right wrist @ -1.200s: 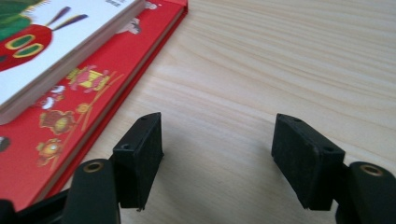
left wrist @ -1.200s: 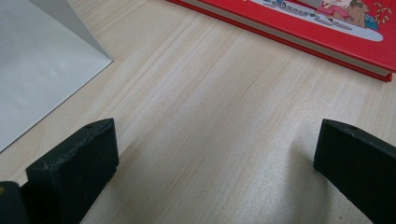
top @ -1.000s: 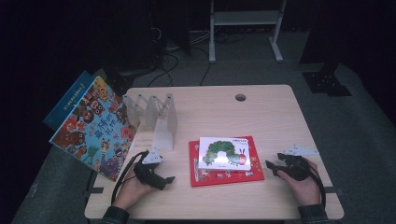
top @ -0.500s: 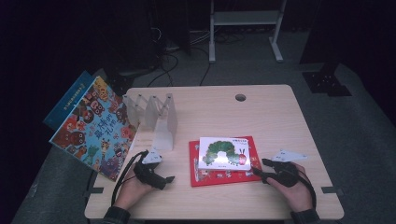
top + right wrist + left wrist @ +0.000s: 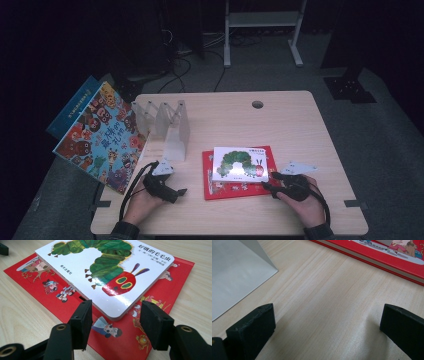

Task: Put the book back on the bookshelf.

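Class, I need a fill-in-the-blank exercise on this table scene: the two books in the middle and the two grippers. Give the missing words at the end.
1. The white caterpillar book lies on top of a ____ book.
2. The right gripper points at a ____ of the caterpillar book, fingers apart.
3. Between the left gripper fingers lies only bare ____.
4. The clear folding rack stands to the ____ of the stacked books in the high view.

Missing words: red; corner; table; left

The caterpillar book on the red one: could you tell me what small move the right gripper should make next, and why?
Probably ease forward: the right gripper has open jaws flanking the caterpillar book's near corner without touching it, above the red book.
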The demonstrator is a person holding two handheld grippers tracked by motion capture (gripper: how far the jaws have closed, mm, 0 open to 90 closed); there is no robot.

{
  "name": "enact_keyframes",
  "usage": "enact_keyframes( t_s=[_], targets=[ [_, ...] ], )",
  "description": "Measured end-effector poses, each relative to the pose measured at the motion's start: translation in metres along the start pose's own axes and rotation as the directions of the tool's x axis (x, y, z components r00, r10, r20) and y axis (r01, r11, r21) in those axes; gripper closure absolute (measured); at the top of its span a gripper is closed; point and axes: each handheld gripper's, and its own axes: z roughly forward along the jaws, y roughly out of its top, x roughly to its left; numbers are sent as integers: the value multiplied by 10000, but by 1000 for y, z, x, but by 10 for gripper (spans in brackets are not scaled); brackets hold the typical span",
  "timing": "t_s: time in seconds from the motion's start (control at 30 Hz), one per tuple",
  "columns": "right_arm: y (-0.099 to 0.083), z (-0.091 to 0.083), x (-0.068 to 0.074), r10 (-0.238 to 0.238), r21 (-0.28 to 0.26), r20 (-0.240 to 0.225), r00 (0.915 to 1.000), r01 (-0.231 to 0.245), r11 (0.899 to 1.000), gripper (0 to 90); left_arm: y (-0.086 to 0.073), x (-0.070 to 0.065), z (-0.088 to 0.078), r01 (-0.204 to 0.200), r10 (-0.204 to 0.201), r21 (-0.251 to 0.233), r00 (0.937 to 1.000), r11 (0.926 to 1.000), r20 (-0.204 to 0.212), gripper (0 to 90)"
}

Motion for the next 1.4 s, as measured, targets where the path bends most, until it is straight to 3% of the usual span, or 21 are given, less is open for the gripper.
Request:
enact_keyframes(
  t_s=[0.53, 1.23, 1.4],
  targets=[
    [3, 10, 1, -203, 86, 334, 9992, 200, 9998, 475, 0, 0, 0, 2, -2, -3, 10000, 10000, -1, 0],
    [15, 20, -19, -8, 112, 903, 9959, -2, 9999, 508, 0, 0, 0, 4, -4, -10, 10000, 10000, -22, 0],
    [15, 17, -19, 70, 7, 898, 9959, -71, 10000, 516, 3, -4, -2, -286, 285, -39, 9995, 9996, -145, 0]
  ],
)
